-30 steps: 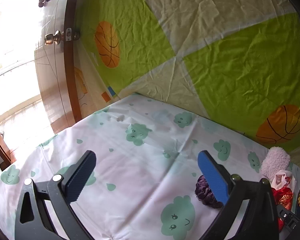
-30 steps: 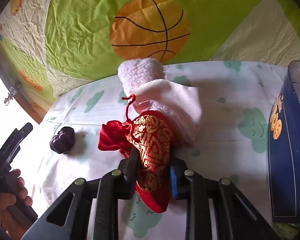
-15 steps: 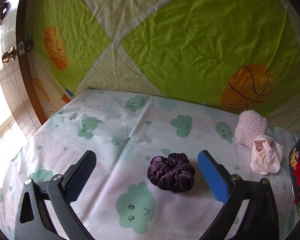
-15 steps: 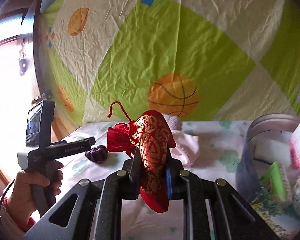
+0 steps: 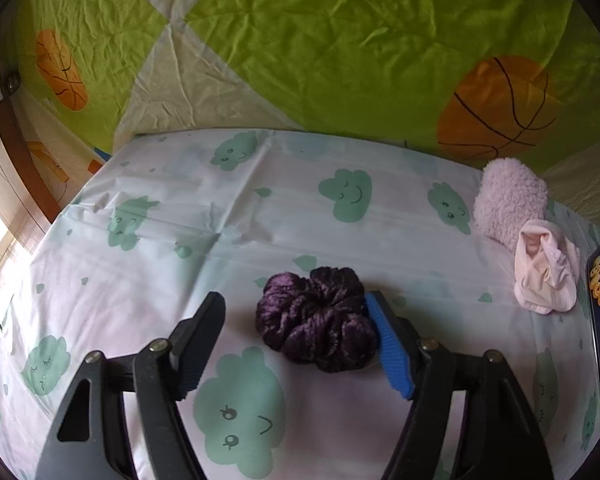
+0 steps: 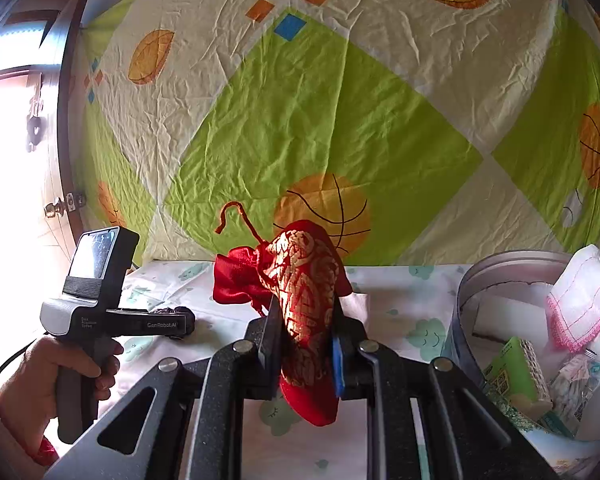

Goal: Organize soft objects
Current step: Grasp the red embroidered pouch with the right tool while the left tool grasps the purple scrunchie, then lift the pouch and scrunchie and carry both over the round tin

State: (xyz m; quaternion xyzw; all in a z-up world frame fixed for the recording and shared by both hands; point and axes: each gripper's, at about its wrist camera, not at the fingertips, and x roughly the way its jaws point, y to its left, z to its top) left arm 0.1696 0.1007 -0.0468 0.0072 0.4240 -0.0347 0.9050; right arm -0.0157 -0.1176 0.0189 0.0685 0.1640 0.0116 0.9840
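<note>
Two grippers: left gripper (image 5: 296,332) closing around purple scrunchie (image 5: 316,318); right gripper (image 6: 302,332) clenching red pouch (image 6: 300,296).

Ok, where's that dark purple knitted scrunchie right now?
In the left wrist view the dark purple knitted scrunchie lies on the cloud-print sheet, between the closing left gripper fingers, touching the blue one; the pink fluffy sock lies far right.

Open sheet-covered desk (image 5: 148,248) lies left of and behind the purple scrunchie (image 5: 316,320); passage there is unobstructed. To the right, the fleece roll (image 5: 508,200) and pink cloth (image 5: 544,276) block the way. The filled tin (image 6: 500,276) occupies the far right edge. The hanging quilt (image 5: 340,60) closes off the rear.
</note>
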